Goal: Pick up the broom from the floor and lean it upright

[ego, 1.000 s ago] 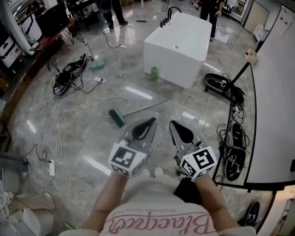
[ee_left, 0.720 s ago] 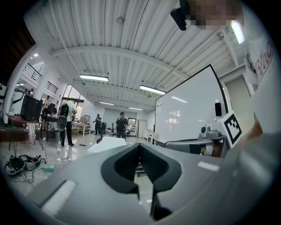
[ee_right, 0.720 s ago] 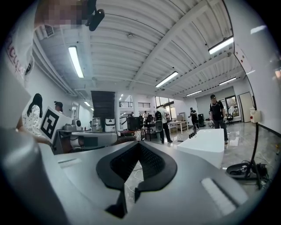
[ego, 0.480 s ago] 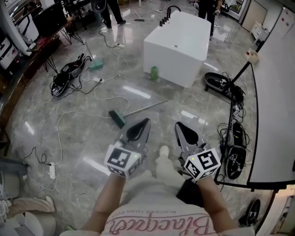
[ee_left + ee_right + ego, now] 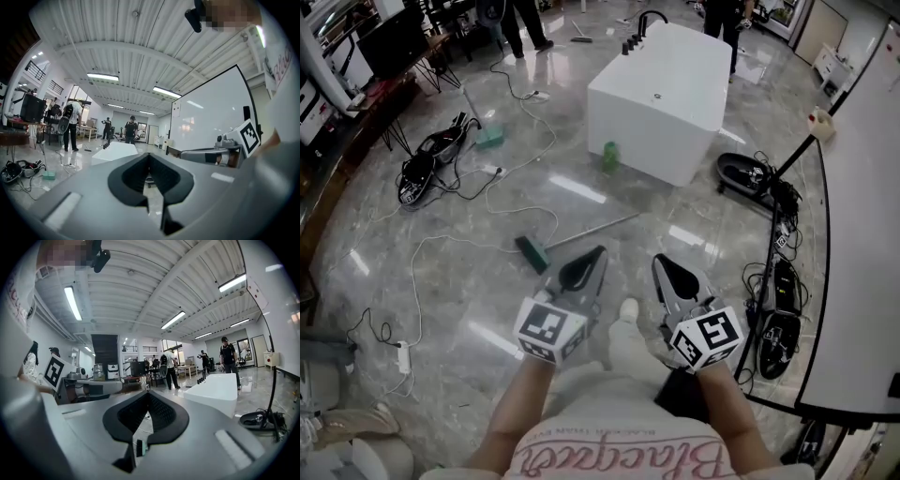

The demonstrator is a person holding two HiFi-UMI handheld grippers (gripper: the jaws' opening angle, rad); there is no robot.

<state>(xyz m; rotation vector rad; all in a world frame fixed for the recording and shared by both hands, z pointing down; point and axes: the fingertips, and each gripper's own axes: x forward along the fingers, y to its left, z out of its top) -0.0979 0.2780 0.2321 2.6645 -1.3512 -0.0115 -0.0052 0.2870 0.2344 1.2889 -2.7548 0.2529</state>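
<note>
Broom point(image 5: 534, 253) lies flat on the polished stone floor, nothing yet done to it: its green head points left and its thin metal handle runs up and right toward the white island counter point(image 5: 661, 98). Left gripper point(image 5: 593, 255) hangs just beside the head, above it, jaws pressed together on nothing. Right gripper point(image 5: 660, 263) hovers near the handle's far half, its jaws likewise closed and empty. So the pick-up and the leaning upright are both still ahead. A white cable point(image 5: 520, 200) loops near the broom head, and a green bottle point(image 5: 608, 157) stands by the counter. Black gear bags point(image 5: 780, 309) and the whiteboard point(image 5: 862, 216) crowd the right side.
</note>
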